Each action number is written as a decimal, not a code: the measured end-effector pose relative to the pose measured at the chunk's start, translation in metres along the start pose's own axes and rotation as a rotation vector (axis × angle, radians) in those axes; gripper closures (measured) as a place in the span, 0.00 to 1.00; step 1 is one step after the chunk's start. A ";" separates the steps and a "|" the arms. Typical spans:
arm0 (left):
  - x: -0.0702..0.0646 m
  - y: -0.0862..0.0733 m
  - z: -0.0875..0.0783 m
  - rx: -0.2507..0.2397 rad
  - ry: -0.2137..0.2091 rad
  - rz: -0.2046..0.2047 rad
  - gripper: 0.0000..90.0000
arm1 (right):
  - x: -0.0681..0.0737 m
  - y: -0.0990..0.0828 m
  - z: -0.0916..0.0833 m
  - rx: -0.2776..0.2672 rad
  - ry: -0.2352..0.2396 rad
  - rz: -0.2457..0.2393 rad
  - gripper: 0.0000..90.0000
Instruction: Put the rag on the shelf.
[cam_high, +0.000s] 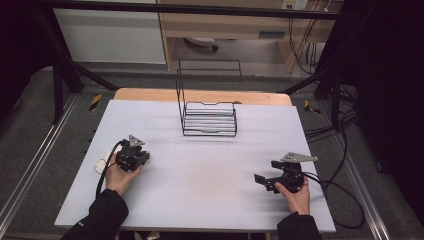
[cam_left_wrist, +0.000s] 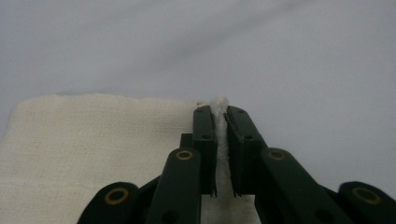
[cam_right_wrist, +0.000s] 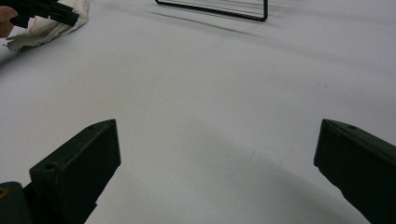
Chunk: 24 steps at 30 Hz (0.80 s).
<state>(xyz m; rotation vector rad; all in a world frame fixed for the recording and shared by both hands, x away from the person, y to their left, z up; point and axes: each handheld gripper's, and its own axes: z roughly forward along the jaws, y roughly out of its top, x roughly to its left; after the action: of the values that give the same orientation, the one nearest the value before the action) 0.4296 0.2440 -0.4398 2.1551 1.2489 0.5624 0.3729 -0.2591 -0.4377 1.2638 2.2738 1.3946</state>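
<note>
**A claw pinches the cloth**

On the left side of the table (cam_high: 200, 200) lies a small cream cloth (cam_left_wrist: 93, 144). It sits near the table's left edge, flat on the pale top. The left gripper (cam_left_wrist: 220, 112) is right over it, held in the person's left hand (cam_high: 119, 177). Its two black jaws are almost pressed together, and a thin fold of the cloth's edge sticks up between them. So this claw is pinching the cloth. Most of the cloth spreads out to one side of the jaws.

In the middle, near the far edge of the table, stands a black wire rack (cam_high: 209, 119). It is well apart from both claws, and its tall back rises behind it.

On the right side is the right gripper (cam_high: 265, 181), held in the person's right hand (cam_high: 296, 194). Its jaws are spread wide, with only bare table top between them. It sits low over the table and points toward the middle.
</note>
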 end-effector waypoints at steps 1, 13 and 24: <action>0.001 0.000 0.000 -0.002 -0.006 -0.005 0.92 | 0.000 0.000 0.000 0.000 0.001 0.000 0.01; 0.010 0.000 -0.013 -0.081 -0.063 -0.070 0.94 | 0.000 0.000 -0.001 -0.003 0.005 0.000 0.01; 0.002 0.005 -0.021 -0.101 -0.096 -0.081 0.94 | 0.000 0.000 0.000 -0.002 0.008 -0.002 0.01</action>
<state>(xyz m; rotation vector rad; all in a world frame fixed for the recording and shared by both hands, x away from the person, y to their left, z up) 0.4210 0.2495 -0.4206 2.0148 1.2235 0.4727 0.3729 -0.2595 -0.4373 1.2568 2.2777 1.4036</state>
